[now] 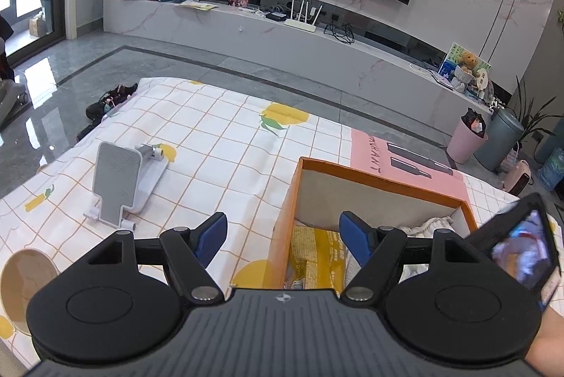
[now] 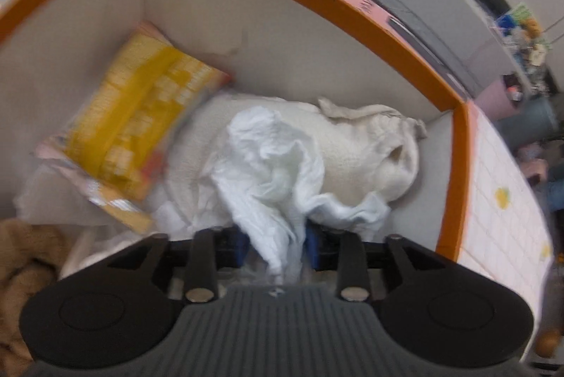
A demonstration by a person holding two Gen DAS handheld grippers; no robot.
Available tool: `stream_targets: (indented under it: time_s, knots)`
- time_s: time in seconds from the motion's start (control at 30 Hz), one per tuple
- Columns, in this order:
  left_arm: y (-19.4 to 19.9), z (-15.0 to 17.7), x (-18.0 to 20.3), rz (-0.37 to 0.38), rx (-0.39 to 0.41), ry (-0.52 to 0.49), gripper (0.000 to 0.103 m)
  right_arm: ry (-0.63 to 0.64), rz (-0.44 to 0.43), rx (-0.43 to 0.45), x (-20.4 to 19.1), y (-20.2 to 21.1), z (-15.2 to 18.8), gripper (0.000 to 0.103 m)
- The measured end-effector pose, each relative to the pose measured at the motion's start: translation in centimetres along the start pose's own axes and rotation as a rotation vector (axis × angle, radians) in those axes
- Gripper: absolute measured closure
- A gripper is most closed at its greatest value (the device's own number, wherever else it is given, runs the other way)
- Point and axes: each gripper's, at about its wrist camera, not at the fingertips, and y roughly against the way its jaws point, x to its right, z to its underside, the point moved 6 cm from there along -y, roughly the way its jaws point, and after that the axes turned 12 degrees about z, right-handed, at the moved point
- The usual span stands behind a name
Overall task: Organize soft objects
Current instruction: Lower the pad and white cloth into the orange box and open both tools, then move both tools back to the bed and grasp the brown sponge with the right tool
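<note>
An orange-rimmed cardboard box (image 1: 380, 177) stands on the checked tablecloth; in the right wrist view its rim (image 2: 352, 6) curves around. Inside lie a yellow snack packet (image 2: 141, 116), also seen from the left wrist (image 1: 317, 253), a cream towel (image 2: 370, 158) and a brown cloth (image 2: 24, 257) at the lower left. My right gripper (image 2: 276, 244) is over the box, shut on a white crumpled tissue (image 2: 268, 172) that hangs between its blue pads. My left gripper (image 1: 282, 236) is open and empty, straddling the box's left wall.
A white and grey phone stand (image 1: 123, 181) lies on the cloth to the left. A pink flat box (image 1: 405, 158) lies behind the orange box. A brown round object (image 1: 24, 274) sits at the left edge. The right gripper's body (image 1: 521, 246) shows at the right.
</note>
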Motion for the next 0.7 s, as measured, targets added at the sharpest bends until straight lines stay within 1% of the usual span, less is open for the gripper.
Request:
stream_targets:
  time_s: [0.07, 0.1, 0.13, 0.17, 0.2, 0.27, 0.33, 0.4, 0.5, 0.57, 0.6, 0.7]
  knots:
    - [0.0, 0.0, 0.0, -0.001, -0.004, -0.007, 0.018, -0.022, -0.043, 0.037, 0.1, 1.6, 0.0, 0.034]
    - [0.0, 0.1, 0.1, 0.001, -0.008, -0.015, 0.018, -0.026, -0.057, 0.056, -0.1, 2.4, 0.1, 0.029]
    - [0.0, 0.1, 0.2, 0.004, -0.014, -0.025, 0.018, -0.024, -0.058, 0.075, -0.3, 3.2, 0.1, 0.019]
    - [0.0, 0.2, 0.4, 0.007, -0.016, -0.035, 0.018, -0.02, -0.037, 0.094, -0.5, 3.9, 0.0, 0.009]
    - [0.2, 0.2, 0.6, 0.008, -0.013, -0.041, 0.018, -0.02, -0.006, 0.114, -0.6, 4.5, 0.0, 0.004]
    - [0.5, 0.3, 1.0, 0.01, -0.007, -0.056, 0.018, -0.017, 0.021, 0.142, -0.3, 5.7, -0.1, 0.003]
    - [0.7, 0.2, 1.4, 0.016, -0.004, -0.075, 0.018, -0.041, 0.006, 0.161, 0.1, 6.9, 0.0, 0.003]
    - [1.0, 0.3, 1.7, 0.02, -0.001, -0.088, 0.018, -0.074, -0.019, 0.157, 0.7, 7.9, 0.2, 0.003]
    - [1.2, 0.6, 2.3, 0.029, -0.006, -0.099, 0.018, -0.125, -0.044, 0.17, 2.3, 9.3, 0.6, 0.003]
    - [1.6, 0.7, 3.5, 0.06, -0.018, -0.147, 0.018, -0.151, -0.053, 0.167, 3.2, 10.2, 1.2, 0.003]
    - [2.2, 0.7, 4.2, 0.073, -0.008, -0.178, 0.018, -0.157, -0.056, 0.165, 3.7, 10.9, 1.5, 0.003]
    - [4.3, 0.5, 6.5, 0.086, 0.059, -0.234, 0.017, -0.183, -0.041, 0.188, 5.8, 12.8, 2.6, 0.003]
